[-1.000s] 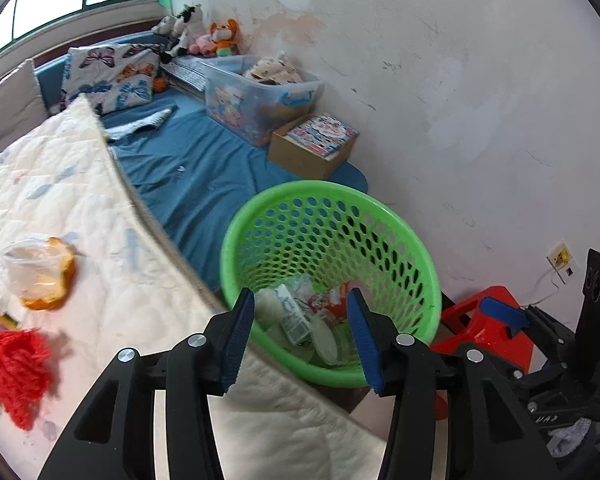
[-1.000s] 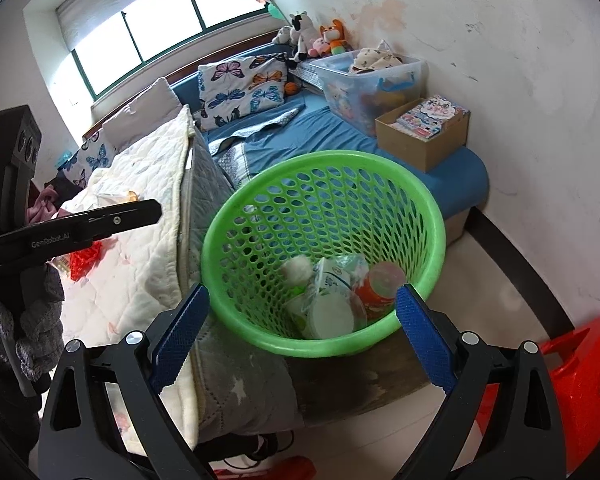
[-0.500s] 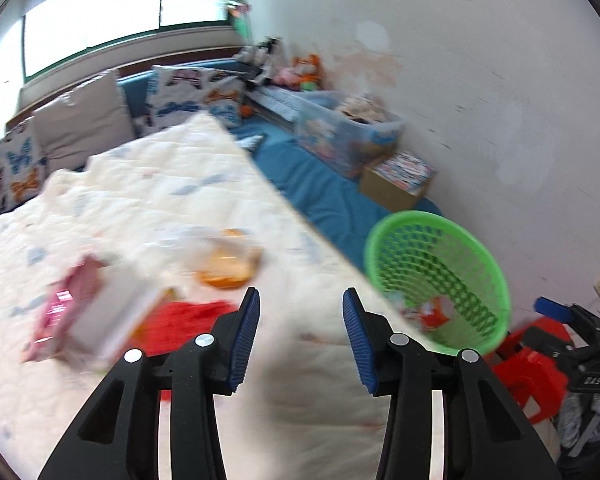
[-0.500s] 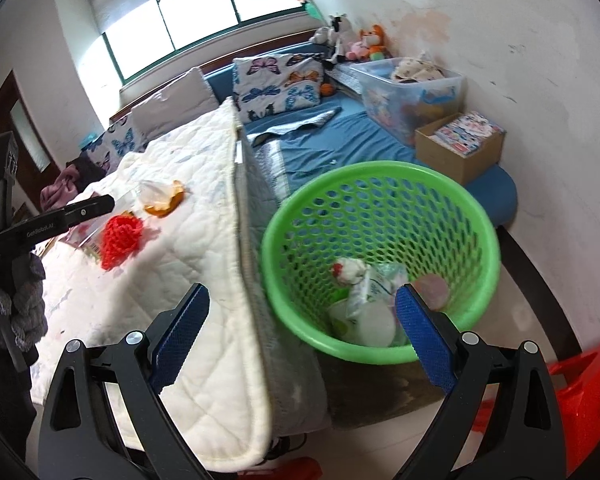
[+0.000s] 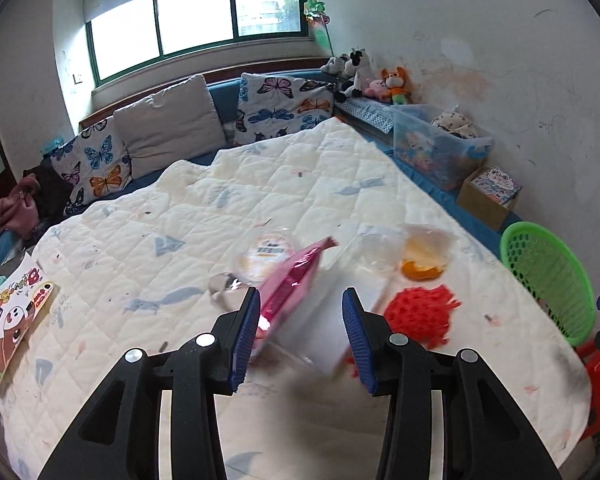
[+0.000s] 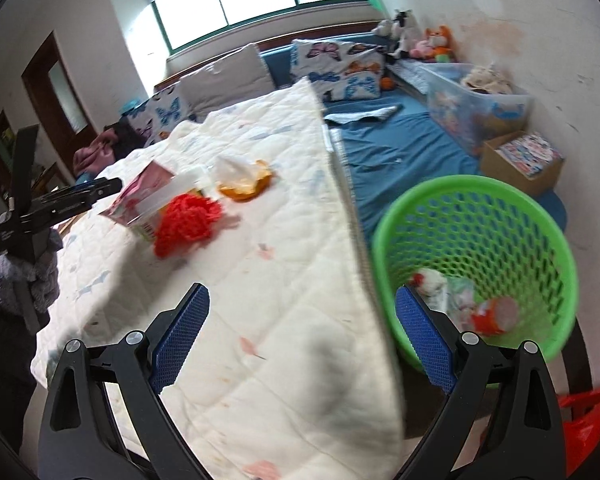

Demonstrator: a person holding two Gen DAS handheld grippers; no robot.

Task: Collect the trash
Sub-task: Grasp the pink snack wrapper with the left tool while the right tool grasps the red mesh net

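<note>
White quilted bed (image 5: 340, 184) carries a pink packet (image 5: 290, 286); left hand-held gripper (image 5: 300, 338) gapes before it, right hand-held gripper (image 6: 300, 338) spread wide near the green basket (image 6: 556, 232).

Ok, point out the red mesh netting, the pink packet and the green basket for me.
red mesh netting (image 5: 418, 314), left wrist view, middle of the crumpled mesh.
pink packet (image 5: 290, 286), left wrist view, middle of its shiny face.
green basket (image 6: 476, 188), right wrist view, far rim.

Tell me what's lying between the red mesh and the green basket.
Nothing, just bare white quilt up to the bed's edge. The right wrist view shows it best, with the red mesh on the quilt and the basket off the bed beside it.
</note>
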